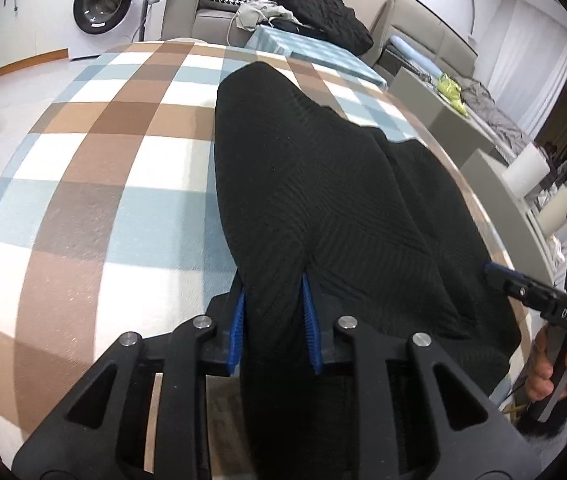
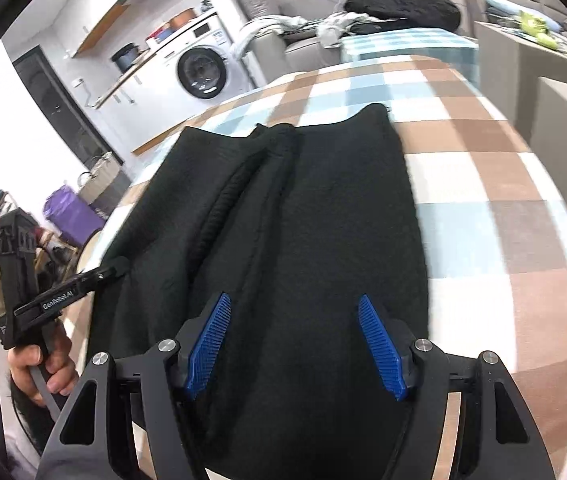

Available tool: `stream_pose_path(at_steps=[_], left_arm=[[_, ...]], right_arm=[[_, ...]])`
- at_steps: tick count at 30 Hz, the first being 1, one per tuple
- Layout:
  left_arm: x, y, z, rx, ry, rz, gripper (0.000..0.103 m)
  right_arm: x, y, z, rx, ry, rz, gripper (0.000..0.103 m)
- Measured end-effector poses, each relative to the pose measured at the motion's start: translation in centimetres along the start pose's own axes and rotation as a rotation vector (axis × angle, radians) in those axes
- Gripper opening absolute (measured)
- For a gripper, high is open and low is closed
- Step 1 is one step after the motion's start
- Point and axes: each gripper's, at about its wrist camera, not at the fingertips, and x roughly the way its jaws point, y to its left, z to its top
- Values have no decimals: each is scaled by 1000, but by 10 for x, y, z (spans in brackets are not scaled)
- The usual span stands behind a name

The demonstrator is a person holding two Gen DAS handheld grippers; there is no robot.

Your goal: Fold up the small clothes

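Two claws are working one soft, limp black knit garment on the checked desk. My left claw is pinching its near edge; my right claw is hovering spread apart over it. Gripping corners is keeping it from sagging.

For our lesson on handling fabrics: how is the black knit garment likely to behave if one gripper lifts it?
The black knit garment probably flops: it tents up where the left gripper pinches it. Its ribbed knit likely grips rather than slips. Probably light, bunching on the checked cloth.
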Motion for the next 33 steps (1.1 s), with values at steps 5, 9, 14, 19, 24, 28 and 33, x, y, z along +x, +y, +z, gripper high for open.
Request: stream_pose_path(at_steps=[5,9,14,19,24,28,33], left_arm=[[-18,-3,-7,48,-54,35,59],[-32,-8,-9,63,-88,32,68],[-42,-10,-10,68,-99,28,69],[-36,-6,-11,51,-79,37,69],[-35,-10,-13,63,-75,36,69],[-32,-13,-14,68,-65,31,70],[-33,-17,-15,78,-60,25,70]], right_arm=[[19,16,-3,-16,4,83,48],[38,19,-2,0,33,81,12],[10,35,7,-92,-54,44,5],[35,26,2,-88,97,-88,9],[5,32,6,-86,-2,-1,35],[9,45,-1,-90,32,132,43],[47,59,-12,-83,119,177,25]])
